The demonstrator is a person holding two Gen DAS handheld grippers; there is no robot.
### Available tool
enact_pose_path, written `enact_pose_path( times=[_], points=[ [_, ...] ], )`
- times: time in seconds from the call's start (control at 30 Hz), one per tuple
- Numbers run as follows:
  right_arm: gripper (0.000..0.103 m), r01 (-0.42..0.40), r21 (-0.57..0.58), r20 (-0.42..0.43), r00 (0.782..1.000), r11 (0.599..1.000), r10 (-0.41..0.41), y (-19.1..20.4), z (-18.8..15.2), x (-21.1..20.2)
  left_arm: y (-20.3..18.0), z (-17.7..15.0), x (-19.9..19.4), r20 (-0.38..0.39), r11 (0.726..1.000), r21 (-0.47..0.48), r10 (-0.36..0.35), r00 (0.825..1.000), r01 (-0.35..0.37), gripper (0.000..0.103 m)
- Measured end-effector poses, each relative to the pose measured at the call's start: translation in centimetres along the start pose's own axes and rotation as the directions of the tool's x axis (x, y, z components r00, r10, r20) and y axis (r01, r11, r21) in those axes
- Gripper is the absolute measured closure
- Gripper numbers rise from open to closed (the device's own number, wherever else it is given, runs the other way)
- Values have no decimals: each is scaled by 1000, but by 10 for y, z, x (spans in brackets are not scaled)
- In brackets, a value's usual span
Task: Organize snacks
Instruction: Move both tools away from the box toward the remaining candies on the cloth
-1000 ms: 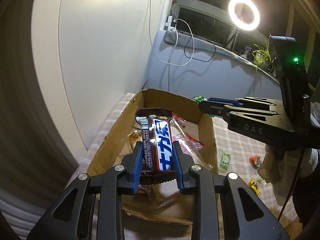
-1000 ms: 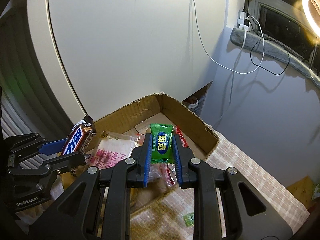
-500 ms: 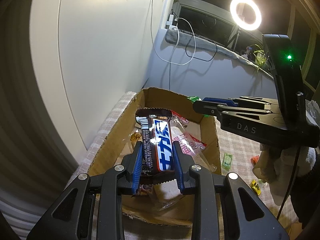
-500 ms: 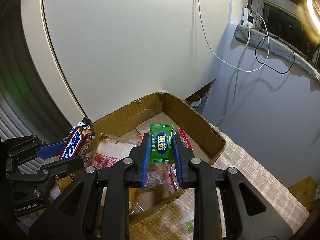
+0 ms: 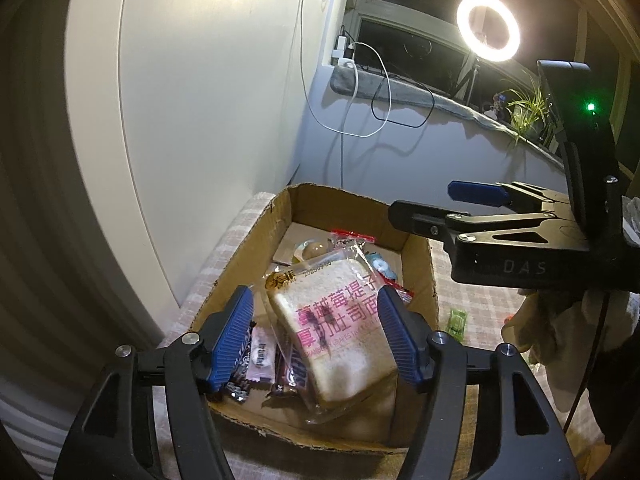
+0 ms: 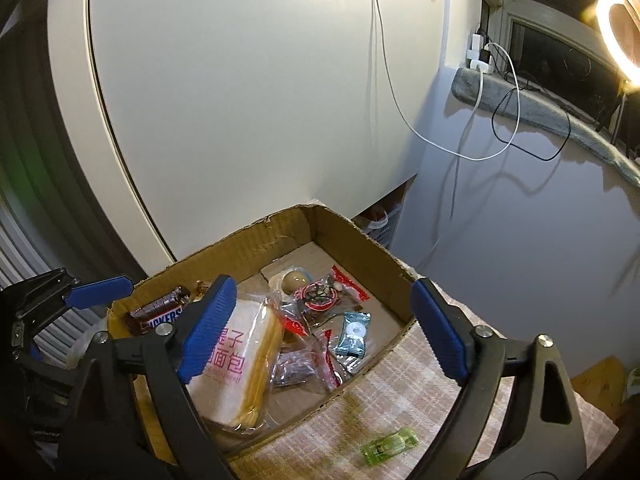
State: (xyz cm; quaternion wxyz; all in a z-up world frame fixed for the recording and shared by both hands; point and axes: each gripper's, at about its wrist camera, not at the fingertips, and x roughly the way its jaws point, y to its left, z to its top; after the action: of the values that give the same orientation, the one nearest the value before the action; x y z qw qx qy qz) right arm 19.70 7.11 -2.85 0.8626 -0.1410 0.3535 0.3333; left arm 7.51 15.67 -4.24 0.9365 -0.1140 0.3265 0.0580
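cardboard box [image 5: 416, 248]: brown corrugated paperboard, matt, edges torn and ragged. bread packet [image 5: 340, 332]: clear glossy plastic film, crinkled. chocolate bar [image 6: 158, 314]: shiny brown wrapper. checked cloth [image 6: 384, 400]: woven, matt. left gripper [image 5: 316, 336]: ribbed blue pads, matt black plastic, bright metal screws.

Chocolate bar [image 5: 291, 364] half under bread bag [image 5: 340, 332]

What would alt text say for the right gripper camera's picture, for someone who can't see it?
The right gripper hangs with jaws wide open, having just opened, over a cardboard box of snacks: packaged bread, a Snickers bar, small candy packets. A green candy lies outside on the checked cloth.
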Motion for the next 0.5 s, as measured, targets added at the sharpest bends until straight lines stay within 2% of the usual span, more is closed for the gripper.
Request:
enact_pose_path(
  times=[0.5],
  points=[
    [7,8,24,19,1000,1000,-8,-8,-7,-31,-15,-1,-15,23,1000,30,-10,1000,10,39]
  ],
)
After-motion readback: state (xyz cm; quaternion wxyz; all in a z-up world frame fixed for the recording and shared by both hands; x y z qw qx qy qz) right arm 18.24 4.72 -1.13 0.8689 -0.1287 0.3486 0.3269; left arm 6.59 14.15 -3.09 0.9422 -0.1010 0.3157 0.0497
